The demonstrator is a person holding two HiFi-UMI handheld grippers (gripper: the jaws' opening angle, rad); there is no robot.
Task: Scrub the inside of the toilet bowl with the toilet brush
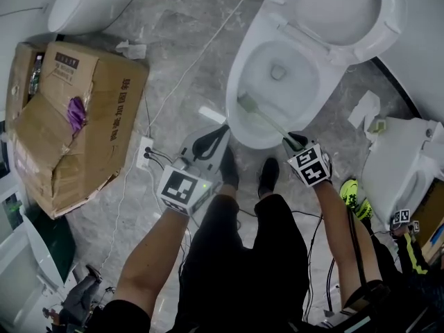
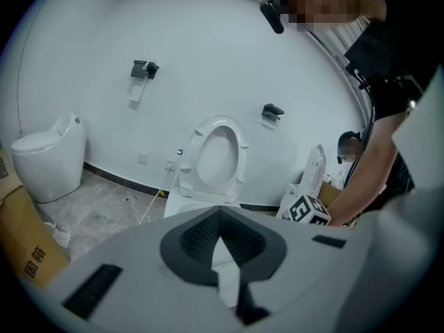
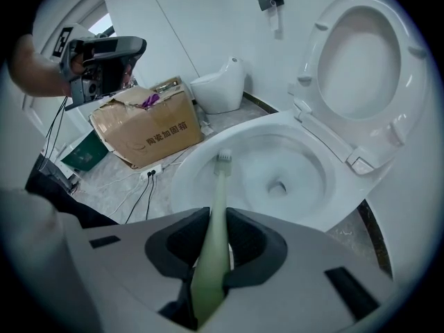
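Note:
The white toilet bowl (image 1: 277,82) stands open, its seat and lid (image 1: 340,9) raised against the wall. My right gripper (image 1: 295,142) is shut on the pale green handle of the toilet brush (image 1: 267,122). The brush head (image 1: 244,103) rests at the bowl's near left inner rim. In the right gripper view the brush (image 3: 220,186) runs from between the jaws of the right gripper (image 3: 215,214) out to the bowl (image 3: 305,165). My left gripper (image 1: 208,144) hangs left of the bowl, shut and holding nothing. It (image 2: 222,214) faces the toilet (image 2: 215,158).
A torn cardboard box (image 1: 69,123) sits at left, with a power strip (image 1: 144,152) and cables beside it. Other toilets stand at the top left (image 1: 90,2) and right (image 1: 402,165). Paper scraps (image 1: 364,109) lie right of the bowl. Another person's green shoe (image 1: 354,193) is near.

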